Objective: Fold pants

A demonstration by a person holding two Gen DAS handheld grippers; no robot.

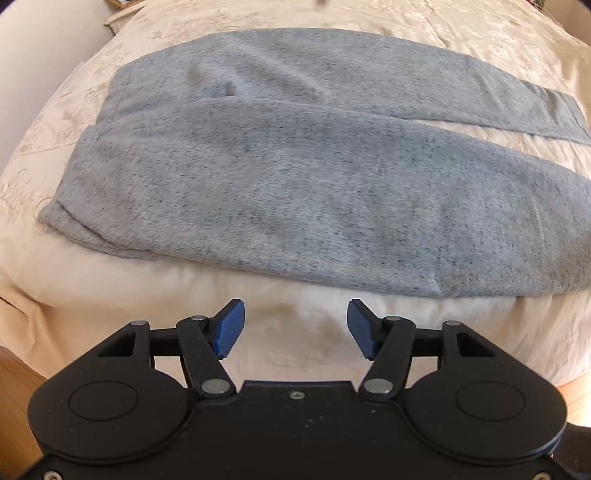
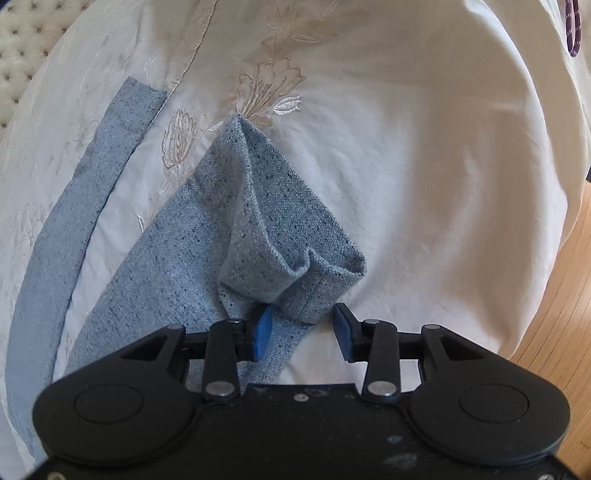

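Grey knit pants [image 1: 295, 192] lie flat across the bed in the left wrist view, one leg folded over towards the other, the waist end at the left. My left gripper [image 1: 295, 325] hangs open over the bed's near edge, short of the pants, with nothing between its fingers. In the right wrist view the near leg's end [image 2: 266, 206] is bunched up and doubled over, and its cuff [image 2: 314, 295] sits between the fingers of my right gripper [image 2: 303, 328]. The jaws stand open; the right pad [image 2: 341, 325] is clear of the cloth. The other leg [image 2: 92, 177] lies to the left.
A cream embroidered bedspread [image 1: 295, 291] [image 2: 424, 166] covers the bed. Wooden floor [image 2: 561, 295] shows past the bed's right edge and also in the left wrist view [image 1: 14, 373]. A tufted headboard [image 2: 14, 74] is at the far left; a purple loop [image 2: 573, 29] hangs top right.
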